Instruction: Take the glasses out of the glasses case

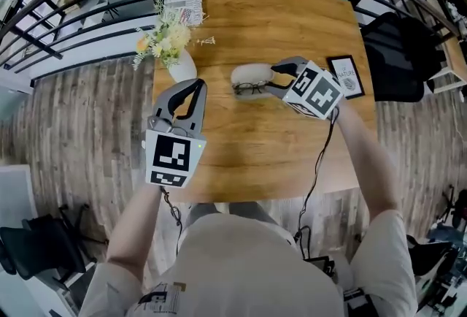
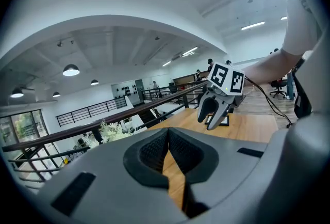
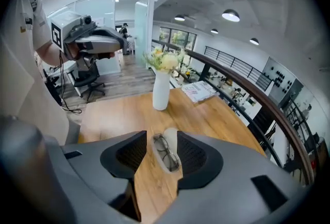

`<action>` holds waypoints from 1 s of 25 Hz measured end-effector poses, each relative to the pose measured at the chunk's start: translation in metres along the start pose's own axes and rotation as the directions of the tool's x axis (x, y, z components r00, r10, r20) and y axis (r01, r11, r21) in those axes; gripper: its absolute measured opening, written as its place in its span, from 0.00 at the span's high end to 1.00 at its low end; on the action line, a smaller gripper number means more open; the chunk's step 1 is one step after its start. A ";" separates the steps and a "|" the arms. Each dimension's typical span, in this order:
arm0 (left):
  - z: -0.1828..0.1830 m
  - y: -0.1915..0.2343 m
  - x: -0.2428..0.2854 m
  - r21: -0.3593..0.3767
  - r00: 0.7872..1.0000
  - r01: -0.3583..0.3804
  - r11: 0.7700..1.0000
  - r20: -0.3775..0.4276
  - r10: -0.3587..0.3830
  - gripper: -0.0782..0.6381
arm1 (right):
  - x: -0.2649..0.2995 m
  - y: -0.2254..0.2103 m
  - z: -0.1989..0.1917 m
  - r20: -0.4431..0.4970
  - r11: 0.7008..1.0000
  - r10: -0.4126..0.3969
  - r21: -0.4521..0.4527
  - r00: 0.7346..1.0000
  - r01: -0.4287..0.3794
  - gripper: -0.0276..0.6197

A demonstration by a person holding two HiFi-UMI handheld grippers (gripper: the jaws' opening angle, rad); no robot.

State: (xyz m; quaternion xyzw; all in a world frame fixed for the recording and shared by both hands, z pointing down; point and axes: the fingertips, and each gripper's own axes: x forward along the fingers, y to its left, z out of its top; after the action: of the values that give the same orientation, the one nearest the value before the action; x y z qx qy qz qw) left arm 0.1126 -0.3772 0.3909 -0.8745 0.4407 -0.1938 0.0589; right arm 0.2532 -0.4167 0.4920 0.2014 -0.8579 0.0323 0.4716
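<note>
Right hand-held gripper (image 3: 162, 136): released, jaws apart either side of the glasses, gripping nothing.
Left hand-held gripper (image 2: 168, 132): clenched, tips meeting, empty, over the near left corner of the desk (image 1: 255, 155).
Glasses (image 3: 166, 152): lying in the pale glasses case (image 3: 170, 134), mid-desk.

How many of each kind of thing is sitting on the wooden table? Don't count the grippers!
Vase of flowers: 1
Glasses case: 1
Glasses: 1
Magazine: 1
Black-framed card: 1
Small loose sprig: 1
Total: 6
</note>
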 end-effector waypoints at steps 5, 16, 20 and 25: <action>-0.032 0.004 0.034 -0.031 0.998 0.022 0.999 -0.051 -0.024 0.87 | 0.056 -0.005 -0.027 -0.104 0.996 0.071 -0.039 0.992 -0.075 0.64; -0.090 -0.008 0.079 -0.123 0.984 0.078 0.989 -0.150 -0.096 0.87 | 0.146 -0.014 -0.069 -0.251 0.983 0.160 -0.043 0.955 -0.176 0.64; -0.116 -0.015 0.085 -0.160 0.975 0.084 0.984 -0.191 -0.115 0.87 | 0.175 -0.025 -0.093 -0.292 0.982 0.171 -0.026 0.941 -0.186 0.64; -0.144 -0.014 0.087 -0.185 0.964 0.075 0.980 -0.238 -0.119 0.87 | 0.207 -0.022 -0.109 -0.316 0.968 0.240 0.003 0.918 -0.253 0.64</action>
State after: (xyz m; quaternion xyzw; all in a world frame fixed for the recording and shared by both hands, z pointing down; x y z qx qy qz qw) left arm 0.1135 -0.4275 0.5520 -0.8658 0.4163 -0.2651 -0.0829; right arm 0.2499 -0.4749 0.7193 0.0751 -0.7910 0.1066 0.5977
